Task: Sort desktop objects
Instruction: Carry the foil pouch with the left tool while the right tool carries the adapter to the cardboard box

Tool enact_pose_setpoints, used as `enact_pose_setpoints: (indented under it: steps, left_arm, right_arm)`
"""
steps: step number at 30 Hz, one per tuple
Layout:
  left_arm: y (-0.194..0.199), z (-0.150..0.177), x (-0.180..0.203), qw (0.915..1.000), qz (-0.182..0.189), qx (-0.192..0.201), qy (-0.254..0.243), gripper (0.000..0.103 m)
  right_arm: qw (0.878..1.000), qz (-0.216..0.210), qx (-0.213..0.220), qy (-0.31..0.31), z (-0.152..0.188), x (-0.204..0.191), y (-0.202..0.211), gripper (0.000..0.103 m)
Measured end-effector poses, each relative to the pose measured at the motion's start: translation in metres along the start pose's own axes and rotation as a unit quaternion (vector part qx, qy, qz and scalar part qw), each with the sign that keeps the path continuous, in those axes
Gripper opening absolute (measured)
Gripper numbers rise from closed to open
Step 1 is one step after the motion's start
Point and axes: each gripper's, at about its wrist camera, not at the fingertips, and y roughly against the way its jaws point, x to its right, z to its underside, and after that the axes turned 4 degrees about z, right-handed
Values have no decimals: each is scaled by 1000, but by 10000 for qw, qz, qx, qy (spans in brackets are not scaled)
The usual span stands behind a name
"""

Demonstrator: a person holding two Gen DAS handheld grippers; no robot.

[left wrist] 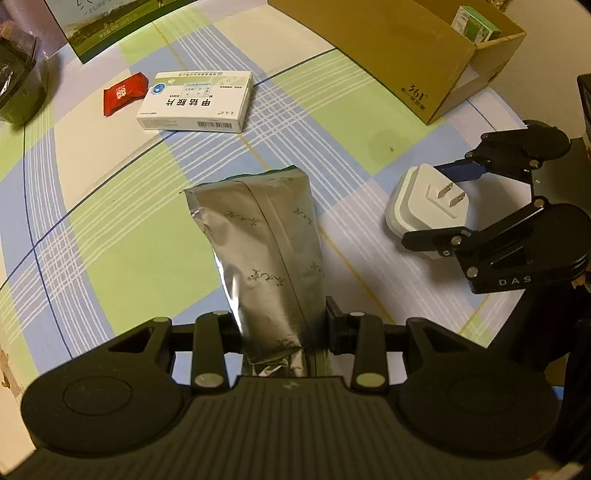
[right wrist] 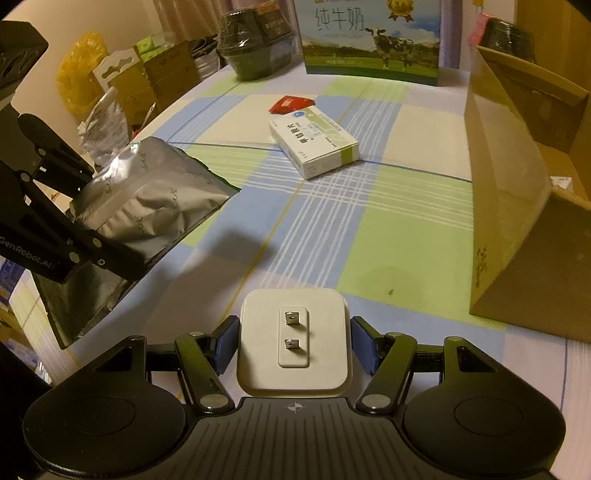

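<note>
The left tongs are clenched on the near end of a silver foil pouch with small leaf prints; the pouch runs from the bottom centre of the left wrist view up toward the middle, its far end over the checked green, blue and cream cloth of the bench. In the right wrist view the same pouch sits at the middle left, pinched by the black linkage.

The right tongs sit around a white square wall charger with two metal prongs at the bottom centre of that view. Its blue pads stand just beside the charger's two sides; I cannot tell whether they press on it. In the left wrist view the charger lies at the middle right, prongs up.

A white and green flat medicine box lies in the upper left of the left wrist view, with a small red wrapped packet just beside it. An open brown cardboard box fills the upper right, a small green and white carton inside it. A milk carton printed with a cow stands at the top centre of the right wrist view.
</note>
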Motion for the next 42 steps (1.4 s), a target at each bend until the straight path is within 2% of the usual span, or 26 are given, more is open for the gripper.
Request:
enact_pose_setpoints:
  steps: [9, 14, 18, 24, 30, 37, 42]
  left_arm:
    - [5, -1, 14, 9999, 69, 112, 48, 32]
    - [18, -6, 19, 9998, 90, 180, 47, 32]
    - [40, -22, 25, 9994, 43, 345, 5, 31]
    - [75, -68, 52, 9968, 91, 779, -151, 32]
    - [90, -129, 91, 9919, 298, 1211, -258, 32]
    - [77, -194, 130, 9851, 800, 1519, -78, 32]
    - [54, -235, 128, 9811, 1045, 1607, 266, 31]
  right_arm:
    - [9997, 38, 218, -140, 1, 1, 20, 62]
    - [9976, 108, 641, -225, -16, 5, 51, 61]
    - [9948, 206, 960, -283, -32, 15, 80, 61]
    - [9895, 545, 1279, -395, -55, 48, 129, 61]
    - [9823, 1049, 1424, -618, -71, 102, 163, 62]
    - [9717, 1484, 1529, -1018, -78, 166, 173, 62]
    - [9689, 1590, 1528, -1120, -82, 196, 170, 62]
